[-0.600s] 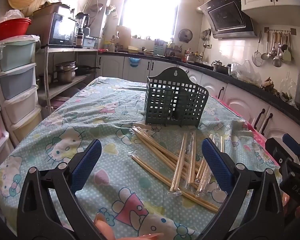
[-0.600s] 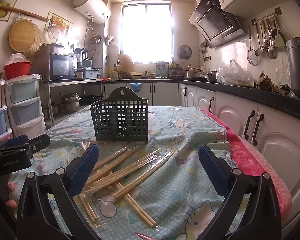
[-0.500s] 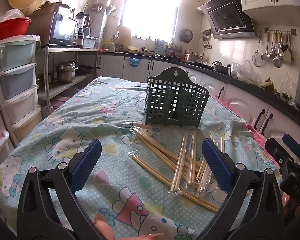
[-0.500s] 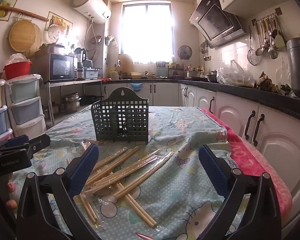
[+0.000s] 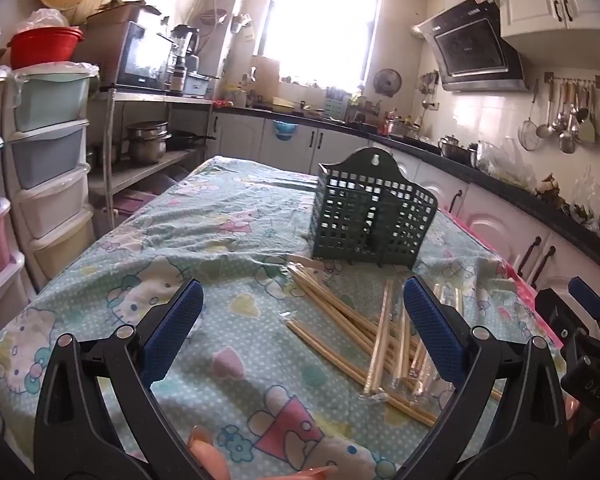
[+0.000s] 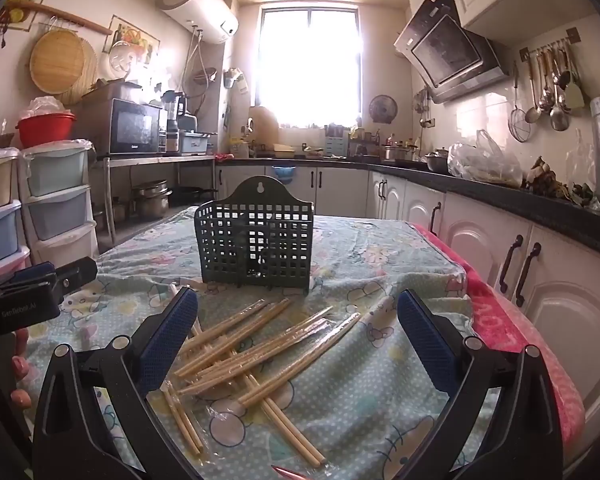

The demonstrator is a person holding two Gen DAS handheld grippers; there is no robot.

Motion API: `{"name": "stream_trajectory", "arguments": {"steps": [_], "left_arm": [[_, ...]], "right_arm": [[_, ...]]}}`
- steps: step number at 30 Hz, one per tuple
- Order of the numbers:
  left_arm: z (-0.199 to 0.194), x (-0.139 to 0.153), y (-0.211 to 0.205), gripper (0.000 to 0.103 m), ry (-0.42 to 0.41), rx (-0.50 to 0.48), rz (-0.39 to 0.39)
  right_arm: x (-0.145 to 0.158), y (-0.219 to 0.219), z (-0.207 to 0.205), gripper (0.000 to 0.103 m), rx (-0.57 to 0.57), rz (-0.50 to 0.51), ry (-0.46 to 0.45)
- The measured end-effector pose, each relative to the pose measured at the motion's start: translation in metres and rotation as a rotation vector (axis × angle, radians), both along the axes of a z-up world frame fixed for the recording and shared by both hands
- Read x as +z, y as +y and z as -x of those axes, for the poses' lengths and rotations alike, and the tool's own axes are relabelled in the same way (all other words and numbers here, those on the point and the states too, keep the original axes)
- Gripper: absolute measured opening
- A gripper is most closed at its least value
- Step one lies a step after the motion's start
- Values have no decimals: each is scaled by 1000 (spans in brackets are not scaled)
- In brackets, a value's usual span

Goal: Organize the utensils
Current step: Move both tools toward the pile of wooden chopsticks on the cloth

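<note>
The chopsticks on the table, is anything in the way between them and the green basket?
Nothing visible is. The chopsticks lie loose on the tablecloth just in front of the green basket, with only bare cloth between. Both the left gripper and right gripper are open and holding nothing.

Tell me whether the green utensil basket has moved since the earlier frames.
No. The green utensil basket stands at the same spot on the tablecloth, still just beyond the chopsticks.
</note>
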State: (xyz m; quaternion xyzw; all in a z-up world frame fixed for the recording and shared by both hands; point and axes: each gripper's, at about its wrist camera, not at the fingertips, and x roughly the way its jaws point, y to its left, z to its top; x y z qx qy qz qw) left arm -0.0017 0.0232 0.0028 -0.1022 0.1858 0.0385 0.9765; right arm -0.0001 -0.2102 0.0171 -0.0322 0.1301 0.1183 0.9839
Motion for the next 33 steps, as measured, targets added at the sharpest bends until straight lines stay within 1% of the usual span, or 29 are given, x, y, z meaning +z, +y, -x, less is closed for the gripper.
{"name": "stream_trajectory", "arguments": {"steps": [7,9,15,18,20,22,26,28,33], "left_arm": [[-4,0,19,93,16,47,28],[-6,0,25,93,25,59,31],[-16,-2,43,93,62,78,66],[-21,-1,45,93,71,84,51],[-27,1,48,93,90,78,53],[-32,3,51,93,97,62,73],[-45,10,49,93,113,24,62],[-54,12,47,93,127,-1,70],[-82,12,40,93,188,-37,82]], "right_arm": [[1,13,-10,97,54,34,9],[1,18,-15,97,76,43,29],[0,29,-43,97,132,52,127],[0,30,-55,97,147,38,162],[2,31,-62,97,154,34,175],[3,31,-70,97,158,26,188],[7,26,-87,97,160,11,226],[7,24,-97,97,158,7,248],[6,13,-115,97,137,7,289]]}}
